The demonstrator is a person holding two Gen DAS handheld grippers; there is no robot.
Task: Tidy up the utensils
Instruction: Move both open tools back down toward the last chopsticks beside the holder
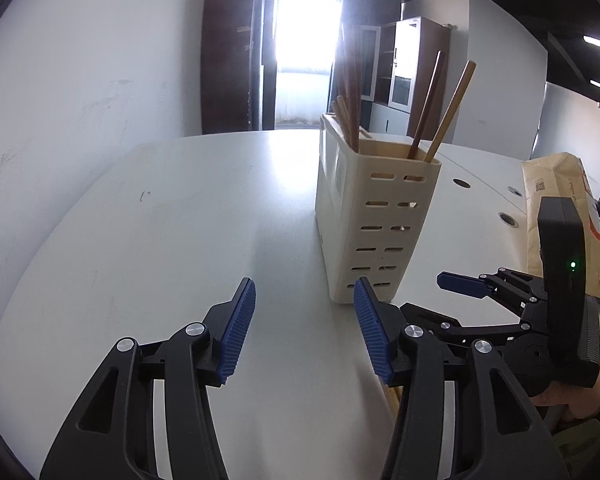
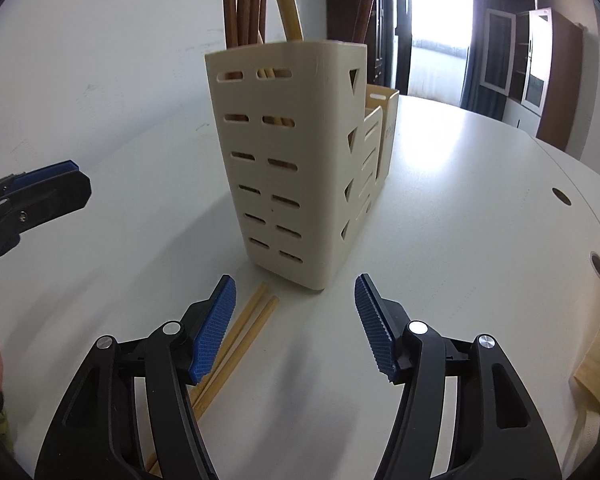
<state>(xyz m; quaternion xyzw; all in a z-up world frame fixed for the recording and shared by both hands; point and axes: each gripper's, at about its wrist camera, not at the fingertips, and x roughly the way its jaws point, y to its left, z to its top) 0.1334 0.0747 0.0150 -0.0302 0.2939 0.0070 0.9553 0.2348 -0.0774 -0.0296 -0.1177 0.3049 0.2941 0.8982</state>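
A cream slotted utensil holder (image 1: 374, 224) stands upright on the white table (image 1: 180, 240), with several brown and light wooden chopsticks (image 1: 440, 112) sticking out of it. It also shows in the right wrist view (image 2: 292, 168). Two light wooden chopsticks (image 2: 244, 332) lie flat on the table in front of the holder, partly under my right gripper's left finger. My left gripper (image 1: 305, 330) is open and empty, just left of the holder. My right gripper (image 2: 296, 328) is open and empty, just above the table before the holder; it also shows in the left wrist view (image 1: 480, 292).
A brown paper bag (image 1: 564, 216) stands at the table's right side. Round cable holes (image 2: 562, 196) dot the table's right part. A white wall rises behind the table. Cabinets (image 1: 412, 68) and a bright doorway are far behind.
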